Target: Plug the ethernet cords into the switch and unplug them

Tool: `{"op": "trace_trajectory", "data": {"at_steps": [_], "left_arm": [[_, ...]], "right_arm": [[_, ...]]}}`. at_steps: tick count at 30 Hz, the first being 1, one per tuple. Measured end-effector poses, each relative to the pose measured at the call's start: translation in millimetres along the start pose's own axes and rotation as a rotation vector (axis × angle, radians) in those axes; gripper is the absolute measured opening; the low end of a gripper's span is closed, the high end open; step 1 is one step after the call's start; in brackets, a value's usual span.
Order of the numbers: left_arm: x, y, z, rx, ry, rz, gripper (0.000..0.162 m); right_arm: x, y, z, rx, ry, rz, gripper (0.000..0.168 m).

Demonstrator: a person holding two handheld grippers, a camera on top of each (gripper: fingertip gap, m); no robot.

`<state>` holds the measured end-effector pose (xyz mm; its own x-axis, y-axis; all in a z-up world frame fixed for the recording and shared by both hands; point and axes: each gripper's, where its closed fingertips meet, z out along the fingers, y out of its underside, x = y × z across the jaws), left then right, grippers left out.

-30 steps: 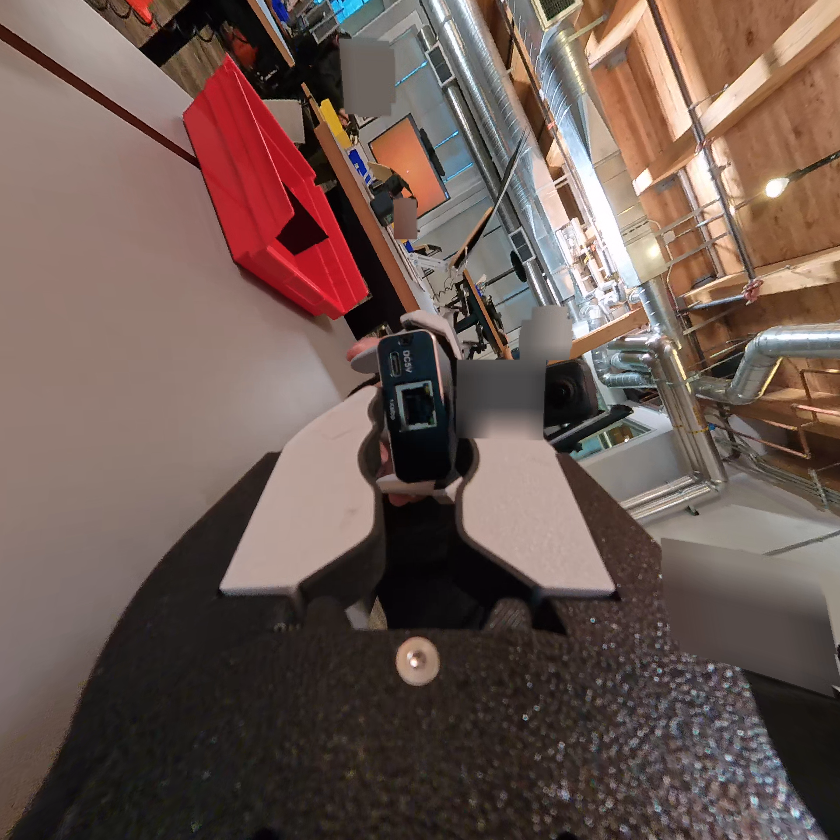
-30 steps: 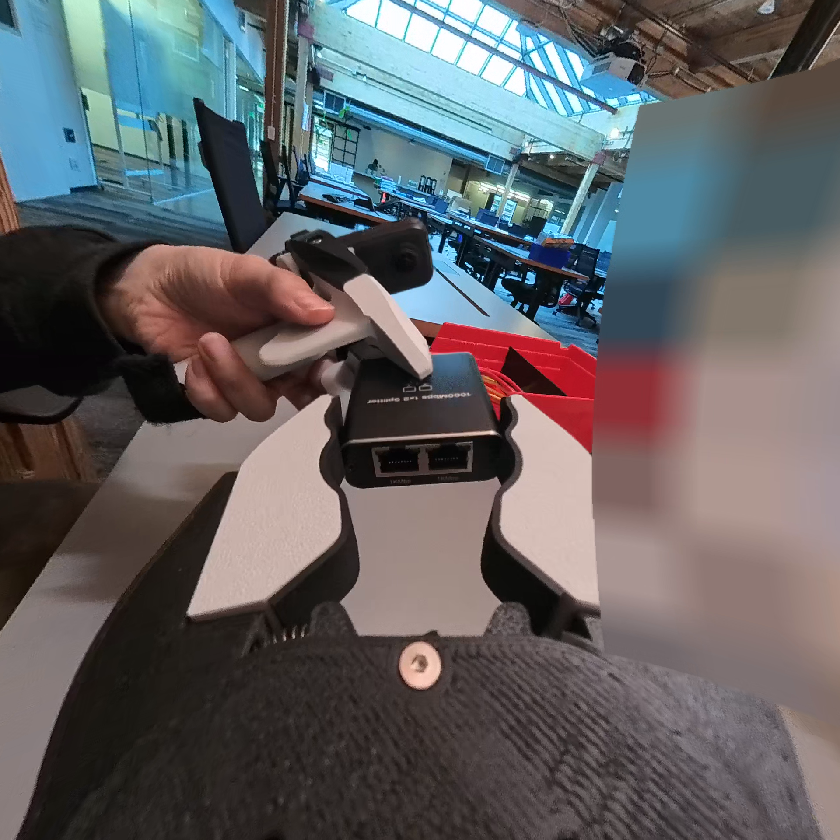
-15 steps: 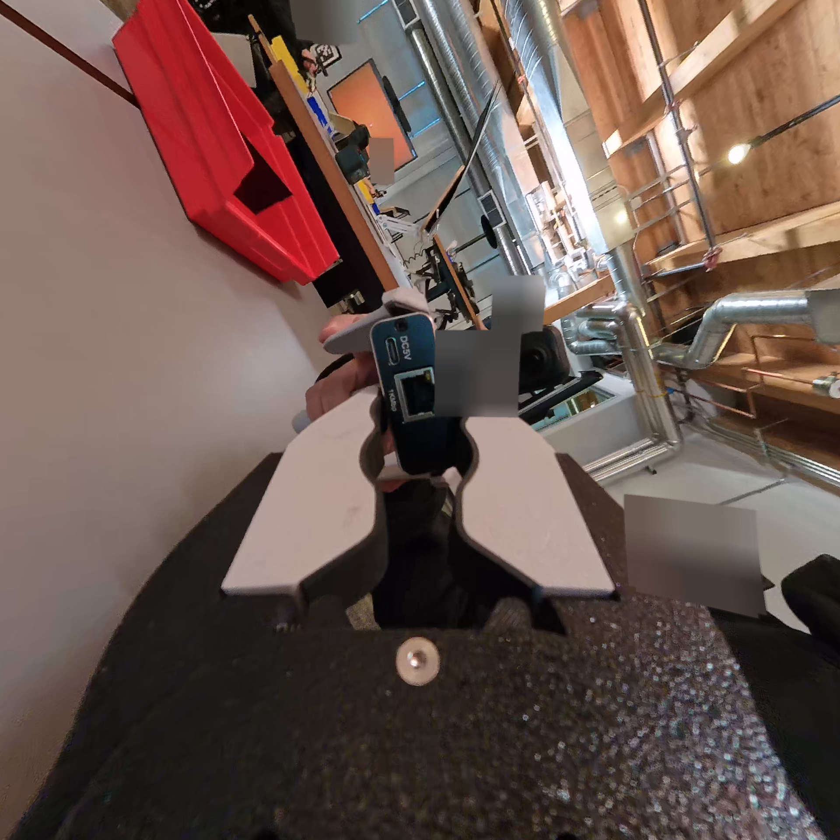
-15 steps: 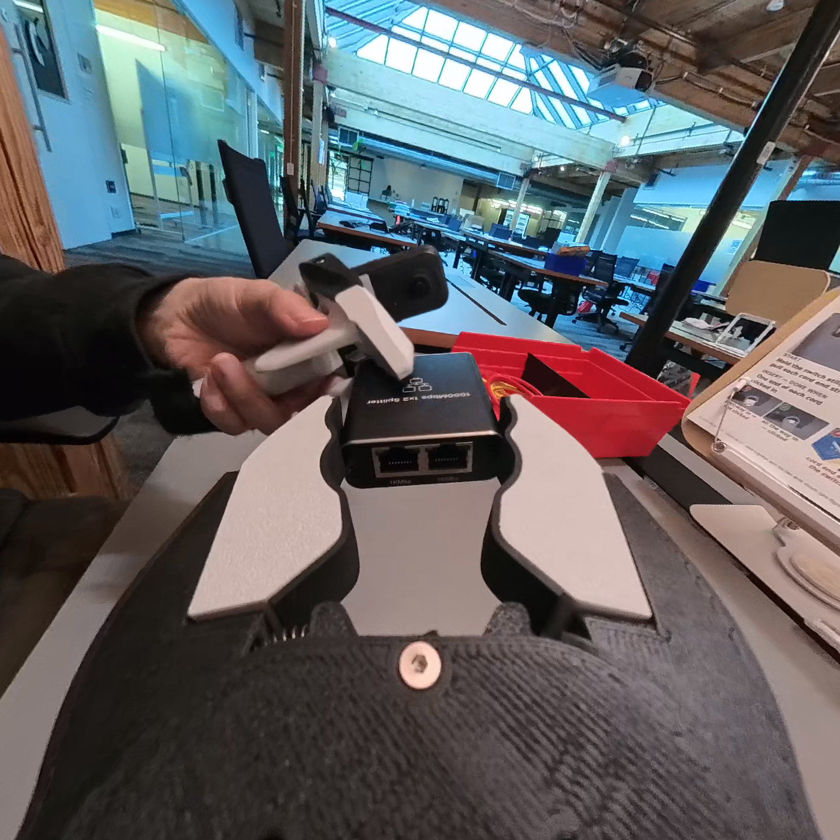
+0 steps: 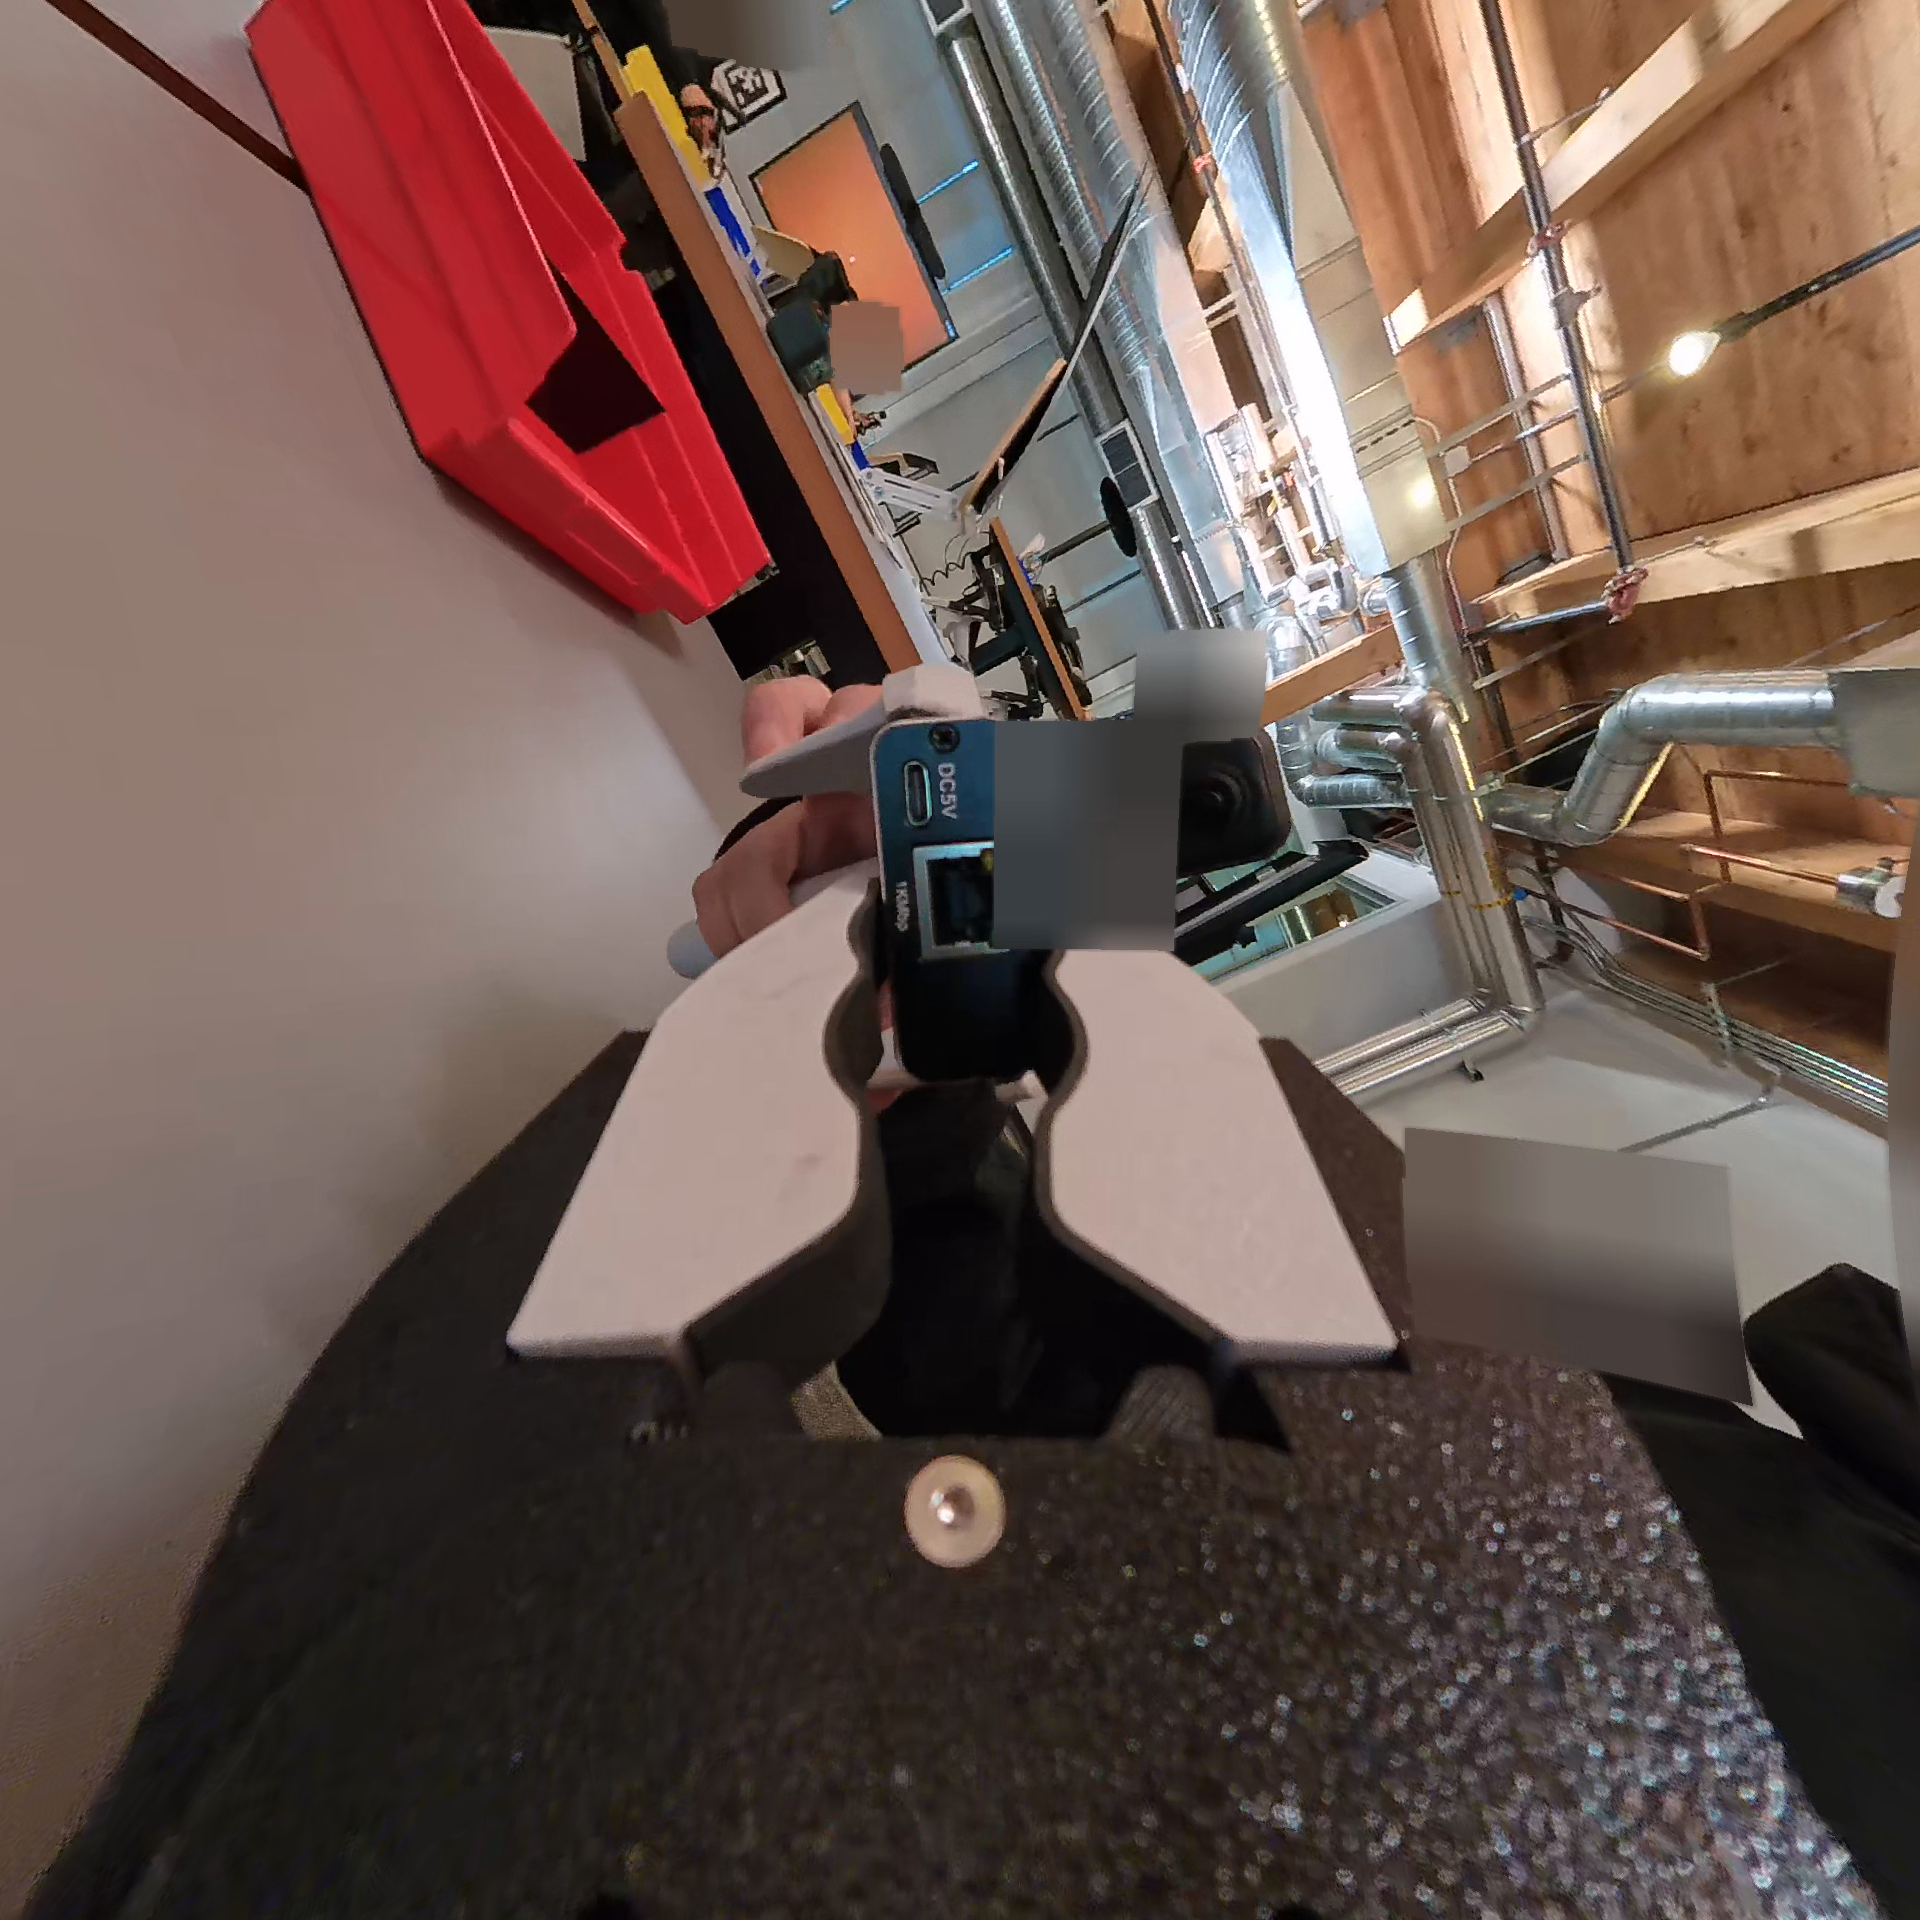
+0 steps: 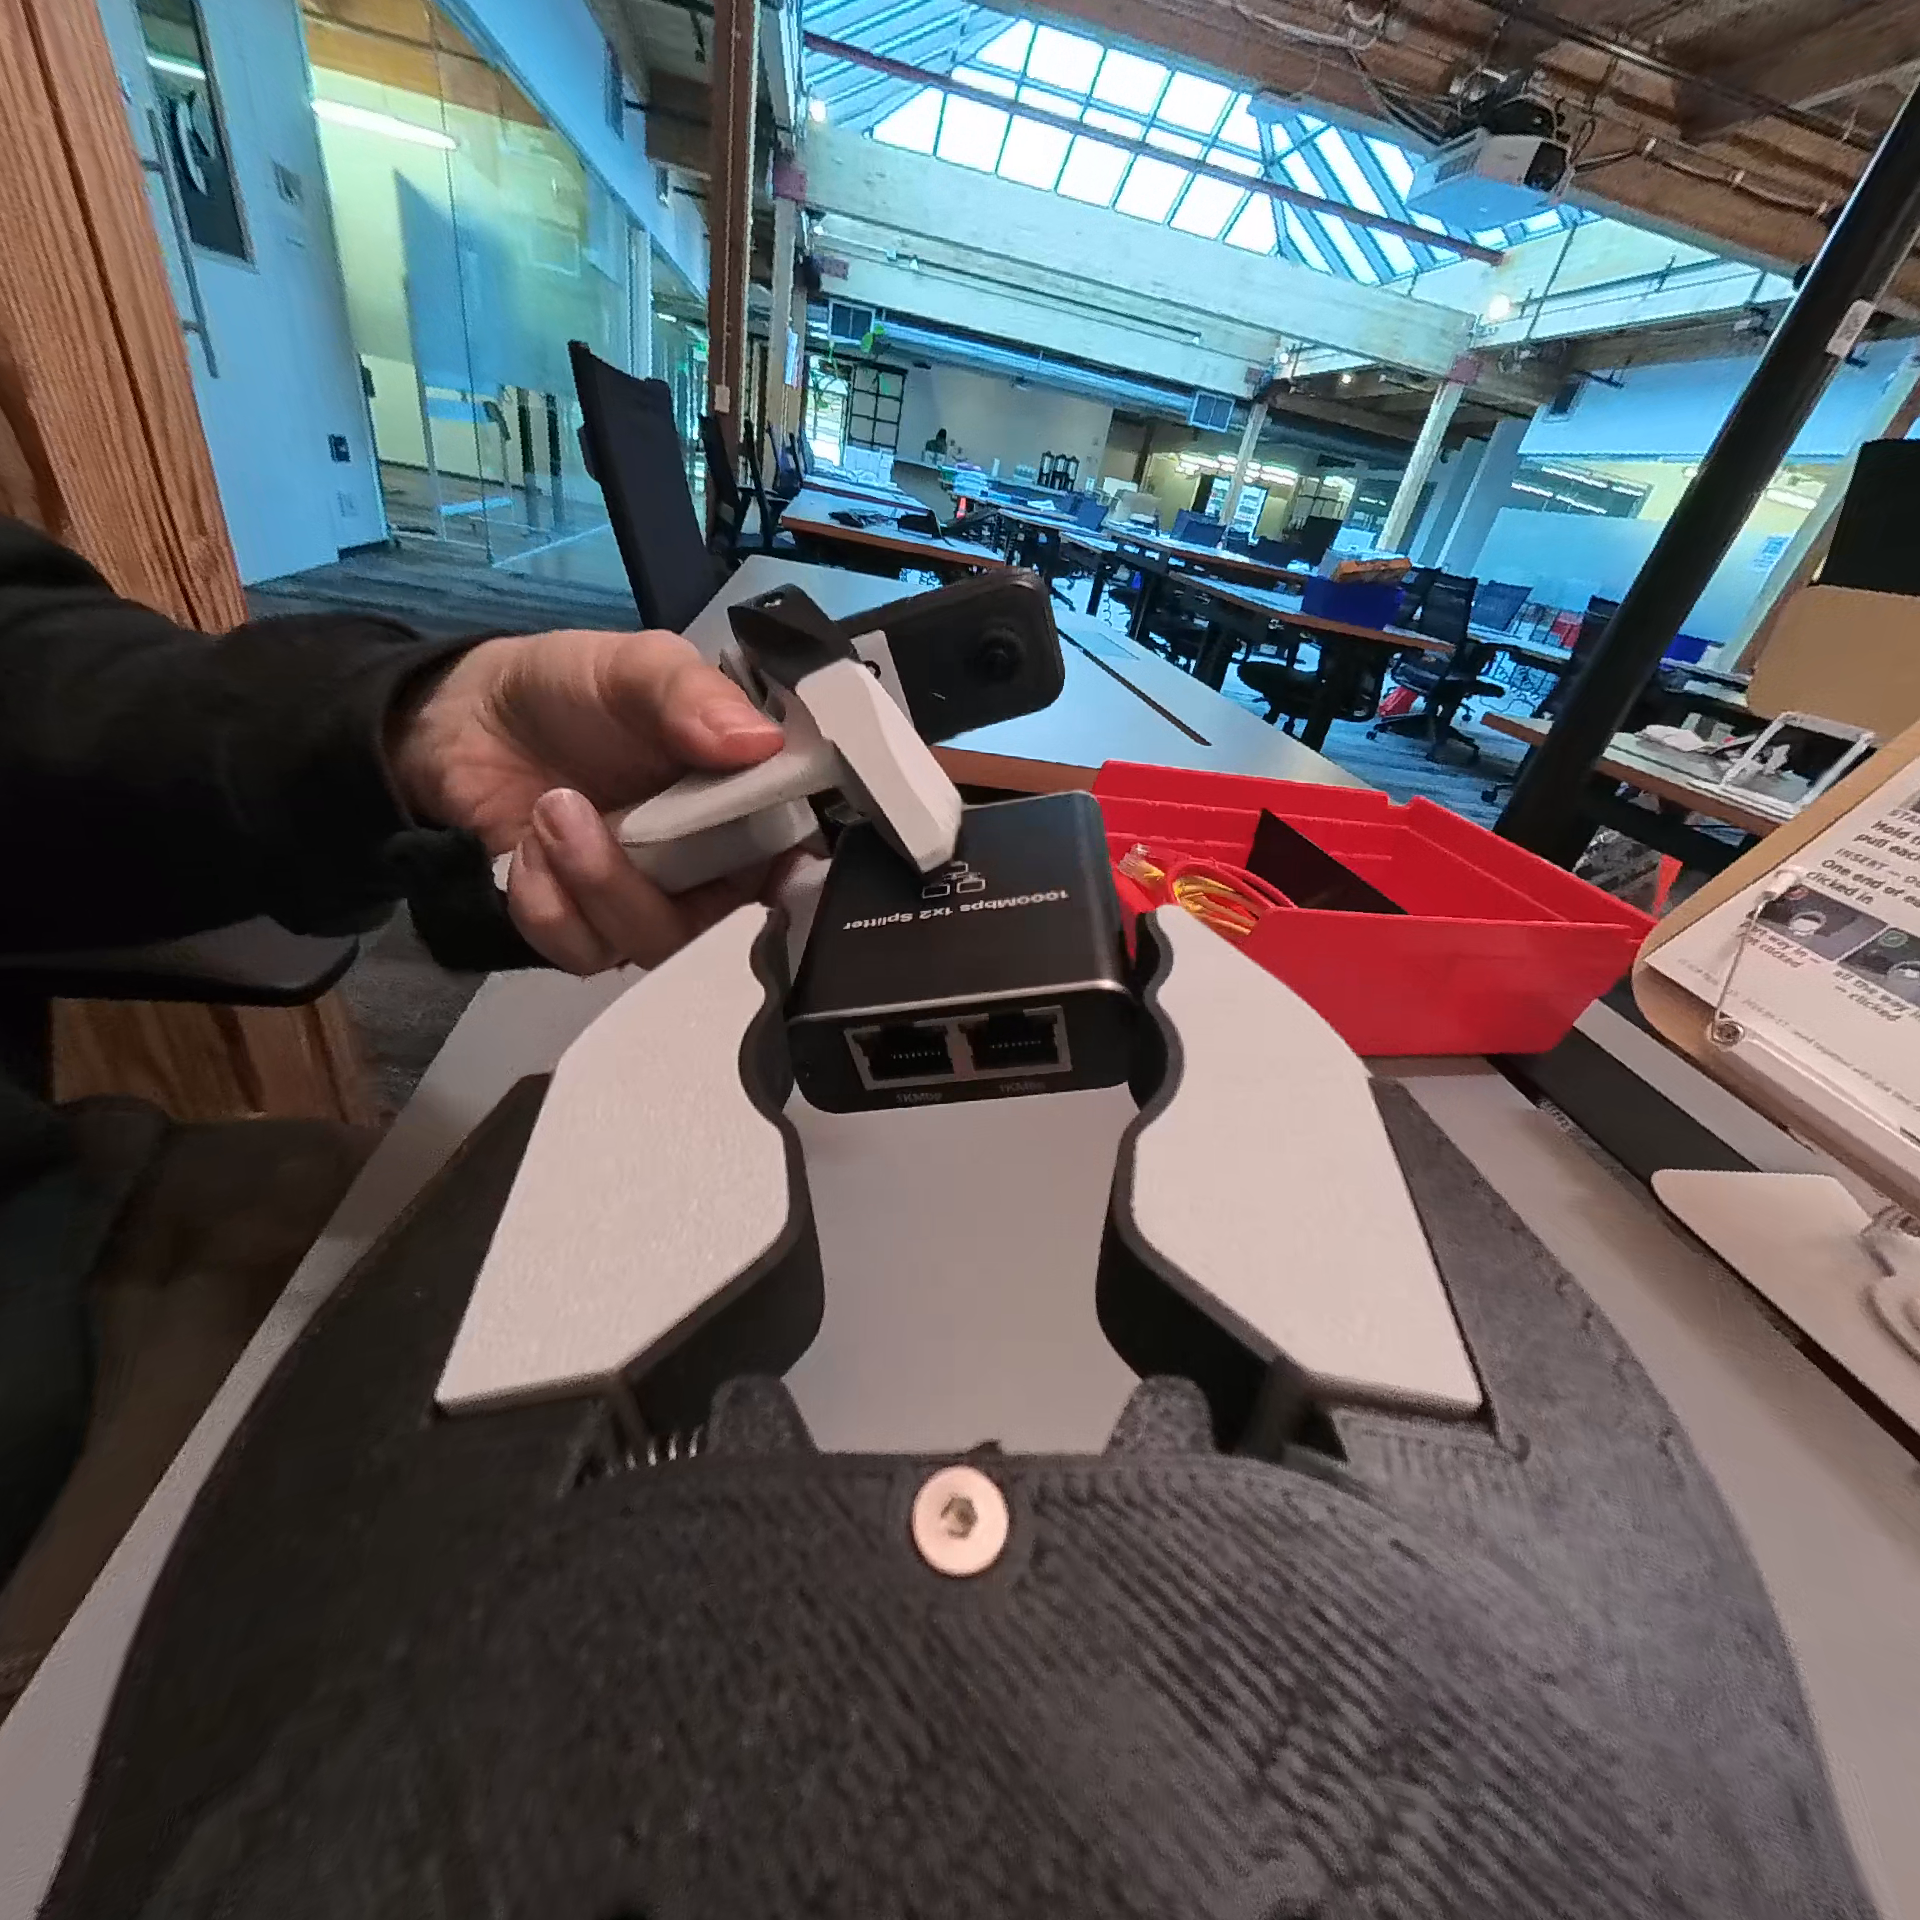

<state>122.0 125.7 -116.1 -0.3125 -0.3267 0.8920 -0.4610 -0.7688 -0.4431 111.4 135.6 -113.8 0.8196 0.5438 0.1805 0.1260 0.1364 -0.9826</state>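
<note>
Switch (image 6: 961,951) pinched at both ends: right gripper (image 6: 956,1039) clamps two-port end, left gripper (image 5: 956,1023) clamps single-port end. Red bin (image 6: 1455,935) at 2 o'clock.

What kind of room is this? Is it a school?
Probably a big open office or workshop, not a school: long rows of desks with chairs, a skylight roof, and shiny metal air ducts on the wooden walls.

front: switch (image 6: 961,961) fills right gripper (image 6: 961,1049), ports facing back, unblocked | right: red bin (image 6: 1382,925) | far end: left gripper (image 6: 883,790) clamped on
</note>
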Motion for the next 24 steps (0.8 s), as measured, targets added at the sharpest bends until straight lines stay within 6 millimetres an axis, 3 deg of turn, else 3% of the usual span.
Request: {"op": "trace_trajectory", "data": {"at_steps": [10,19,24], "left_arm": [[-8,-11,-3,0.038,-0.021,-0.043,0.025],[-19,-20,-1,0.049,-0.08,-0.016,0.026],[-33,-20,-6,0.024,-0.17,0.022,0.05]], "right_arm": [[11,10,5,-0.06,-0.023,-0.054,0.064],[22,18,7,-0.002,0.008,0.015,0.064],[34,25,-1,0.03,0.039,0.048,0.064]]}}
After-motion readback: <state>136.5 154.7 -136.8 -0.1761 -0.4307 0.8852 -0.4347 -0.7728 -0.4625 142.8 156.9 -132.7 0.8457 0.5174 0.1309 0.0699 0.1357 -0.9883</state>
